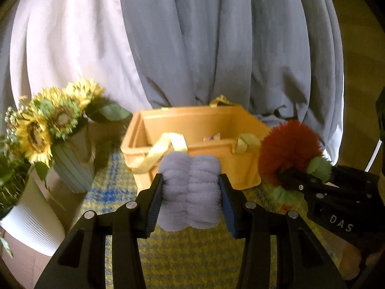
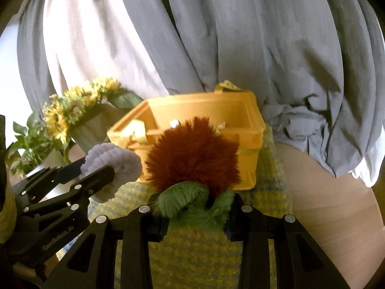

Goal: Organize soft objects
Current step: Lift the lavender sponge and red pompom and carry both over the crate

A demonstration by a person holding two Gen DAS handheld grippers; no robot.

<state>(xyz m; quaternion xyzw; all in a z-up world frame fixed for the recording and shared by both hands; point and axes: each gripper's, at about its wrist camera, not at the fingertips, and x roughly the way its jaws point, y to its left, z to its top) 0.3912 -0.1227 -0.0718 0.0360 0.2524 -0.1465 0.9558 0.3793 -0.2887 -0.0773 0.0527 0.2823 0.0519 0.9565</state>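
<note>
My left gripper (image 1: 191,187) is shut on a fluffy lilac scrunchie (image 1: 190,192), held up in front of an open yellow storage box (image 1: 192,125) with pale yellow ribbon handles. My right gripper (image 2: 195,214) is shut on a furry red plush fruit with green leaves (image 2: 192,156), gripped at the leaves. In the left wrist view the plush fruit (image 1: 288,151) and right gripper (image 1: 298,175) hang to the right of the box. In the right wrist view the scrunchie (image 2: 113,163) and left gripper (image 2: 96,171) are at the left, before the box (image 2: 250,130).
A yellow-and-blue knitted mat (image 1: 192,252) lies under the box on a light wooden table (image 2: 324,192). Artificial sunflowers in a ribbed grey vase (image 1: 72,163) and a white ribbed pot (image 1: 31,221) stand at the left. Grey and white curtains (image 1: 216,48) hang behind.
</note>
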